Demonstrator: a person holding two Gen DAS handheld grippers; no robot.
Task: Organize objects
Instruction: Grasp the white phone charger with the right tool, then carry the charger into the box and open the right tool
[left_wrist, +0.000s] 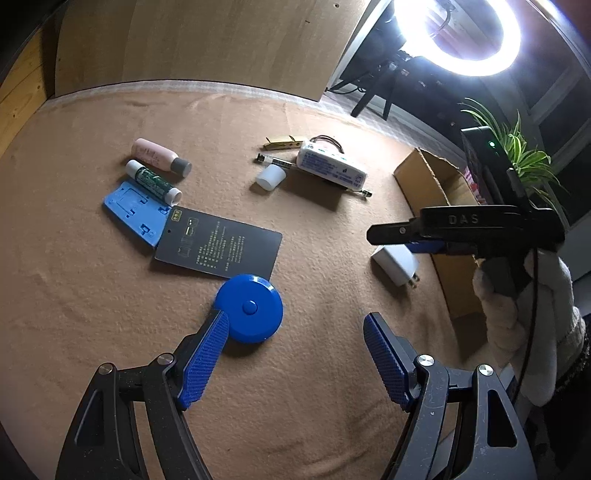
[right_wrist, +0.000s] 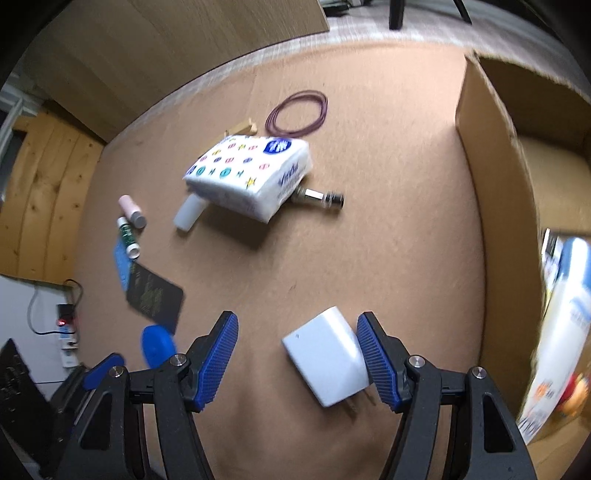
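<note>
A round blue tape measure (left_wrist: 249, 308) lies on the tan cloth, touching the inner side of my left gripper's (left_wrist: 295, 325) left finger; that gripper is open with nothing pressed between its pads. A white plug charger (right_wrist: 328, 354) lies flat between the fingers of my right gripper (right_wrist: 295, 325), close against the right pad with a wide gap to the left pad, so this gripper is open. In the left wrist view the right gripper (left_wrist: 391, 238) hangs just above the charger (left_wrist: 395, 264), held by a gloved hand (left_wrist: 517, 314).
An open cardboard box (right_wrist: 491, 184) stands at the right with several items inside. Further back lie a tissue pack (right_wrist: 251, 173), a pen (right_wrist: 321, 195), rubber bands (right_wrist: 297, 112) and a white cap (left_wrist: 271, 177). At the left lie a pink bottle (left_wrist: 159, 155), a green tube (left_wrist: 153, 181), a blue tray (left_wrist: 133, 210) and a black card (left_wrist: 218, 243).
</note>
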